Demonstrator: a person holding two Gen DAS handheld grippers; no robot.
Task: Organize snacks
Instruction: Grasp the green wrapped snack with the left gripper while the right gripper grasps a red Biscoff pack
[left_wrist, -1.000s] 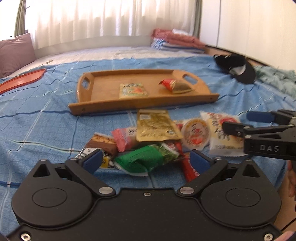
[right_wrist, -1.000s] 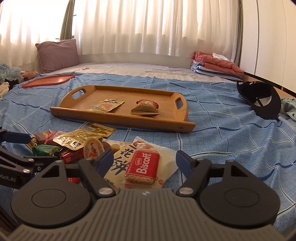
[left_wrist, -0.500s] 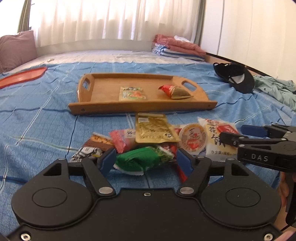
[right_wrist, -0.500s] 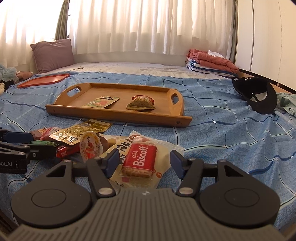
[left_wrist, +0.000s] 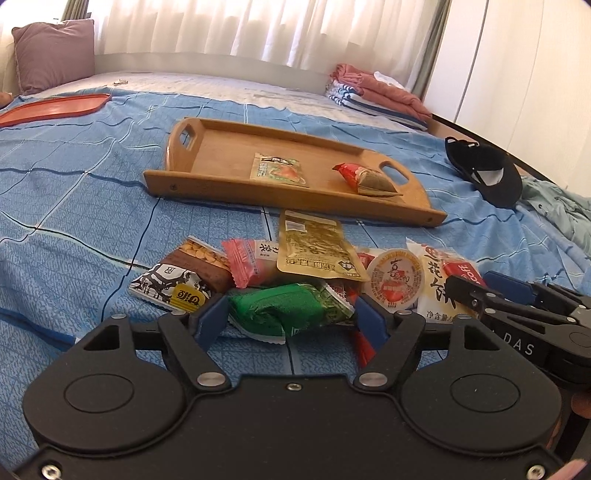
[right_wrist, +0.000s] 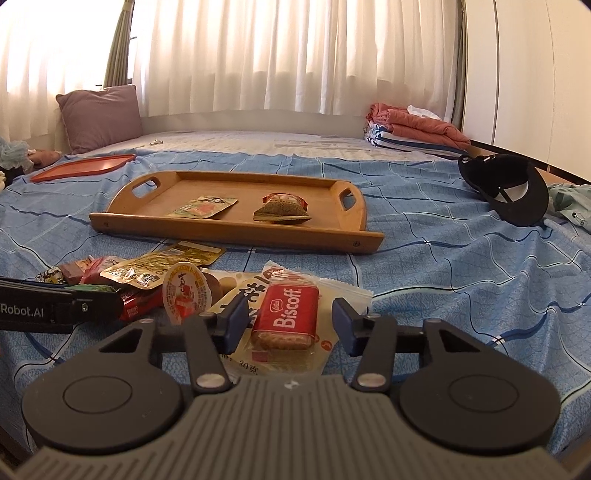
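Loose snacks lie heaped on the blue bedsheet in front of a wooden tray, which holds a flat sachet and a red-and-tan packet. My left gripper is shut on a green packet at the near edge of the heap, both blue pads against its ends. My right gripper straddles a red Biscoff biscuit that lies on a white bag. Its jaws are closing, and a gap still shows on each side of the biscuit.
The heap also has a gold pouch, a jelly cup, a pink packet and a black-and-white packet. A black cap lies to the right, a red lid far left, and folded clothes at the back.
The left jaws narrowed from wide open onto the green packet, and that view rolled. The right jaws drew steadily in around the Biscoff biscuit. Neither hand travelled much.
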